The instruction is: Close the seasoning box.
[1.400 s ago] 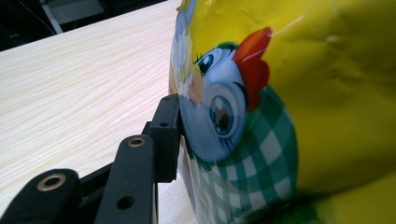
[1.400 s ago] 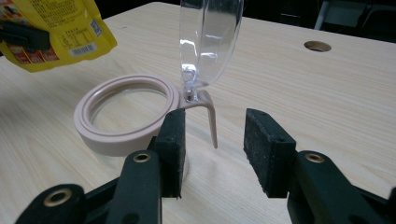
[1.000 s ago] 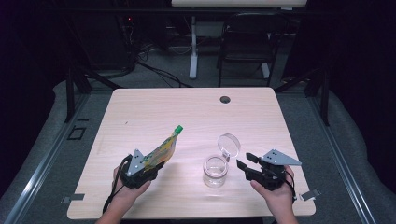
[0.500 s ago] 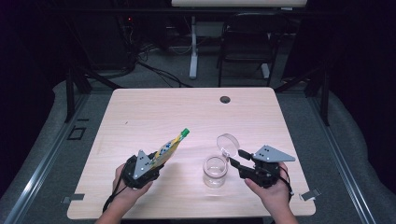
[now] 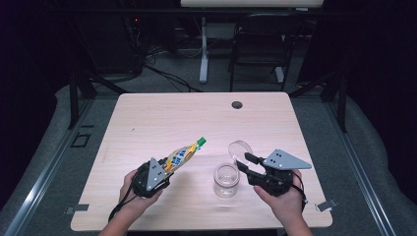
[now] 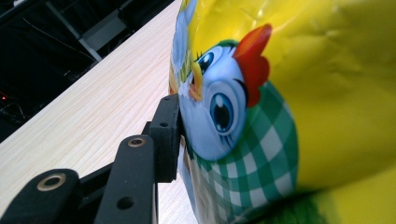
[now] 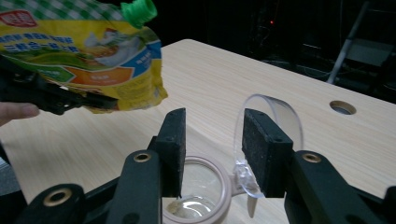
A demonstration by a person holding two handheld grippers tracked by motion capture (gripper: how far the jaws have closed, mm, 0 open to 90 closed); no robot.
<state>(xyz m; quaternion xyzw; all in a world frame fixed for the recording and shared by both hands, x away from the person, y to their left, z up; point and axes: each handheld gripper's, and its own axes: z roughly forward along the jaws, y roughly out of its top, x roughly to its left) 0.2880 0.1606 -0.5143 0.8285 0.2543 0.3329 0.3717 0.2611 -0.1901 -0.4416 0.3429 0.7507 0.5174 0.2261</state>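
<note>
Clear glass jar with hinged lid (image 5: 226, 179) on light wooden table (image 5: 162, 118), right of raised yellow spouted pouch (image 5: 183, 155).

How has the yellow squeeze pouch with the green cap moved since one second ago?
Yes. The yellow squeeze pouch with the green cap has swung right, towards the clear glass jar, which stayed put.

A pale wooden table (image 5: 162, 118) stands on grey floor (image 5: 359, 147) in a dark room.
</note>
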